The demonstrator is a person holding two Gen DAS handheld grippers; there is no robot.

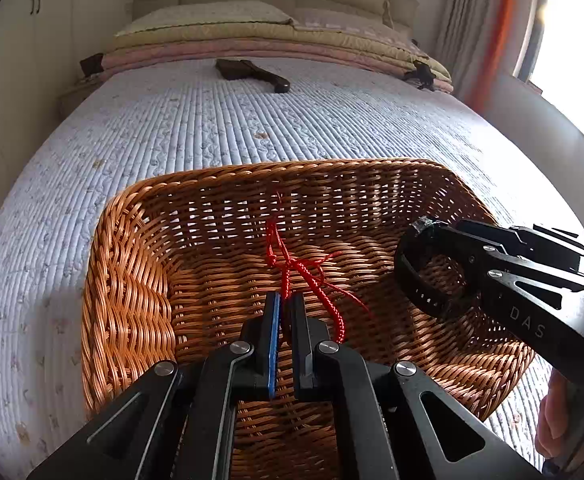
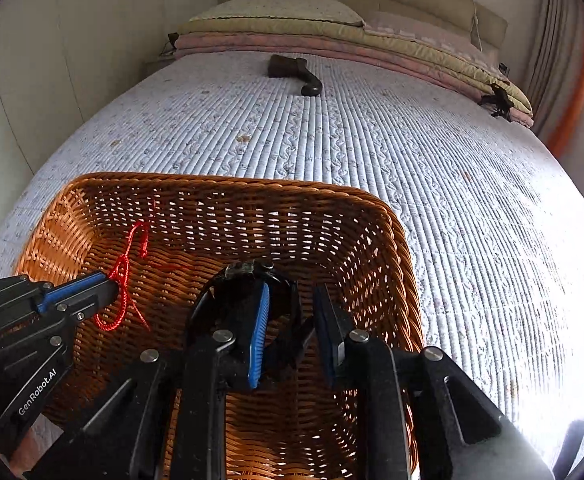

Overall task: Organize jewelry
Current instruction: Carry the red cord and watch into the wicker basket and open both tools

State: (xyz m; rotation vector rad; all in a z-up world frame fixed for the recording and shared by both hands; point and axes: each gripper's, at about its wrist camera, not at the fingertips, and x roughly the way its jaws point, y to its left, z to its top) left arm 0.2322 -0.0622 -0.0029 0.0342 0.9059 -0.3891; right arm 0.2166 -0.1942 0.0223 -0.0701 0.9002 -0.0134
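Note:
A brown wicker basket (image 1: 132,280) sits on the bed; it also shows in the right wrist view (image 2: 371,240). My left gripper (image 1: 287,300) is shut on a red braided cord bracelet (image 1: 311,280) and holds it inside the basket; the cord also shows in the right wrist view (image 2: 122,280), held by the left gripper (image 2: 112,286). My right gripper (image 2: 292,292) has its jaws parted around a black band bracelet (image 2: 244,272), which hangs on the left finger over the basket. In the left wrist view the band (image 1: 423,280) hangs from the right gripper (image 1: 451,236).
A quilted pale blue bedspread (image 1: 252,128) surrounds the basket. A dark wooden brush-like object (image 1: 252,74) lies near the folded blankets and pillows (image 1: 252,36) at the head of the bed. A bright window (image 1: 571,40) is at the right.

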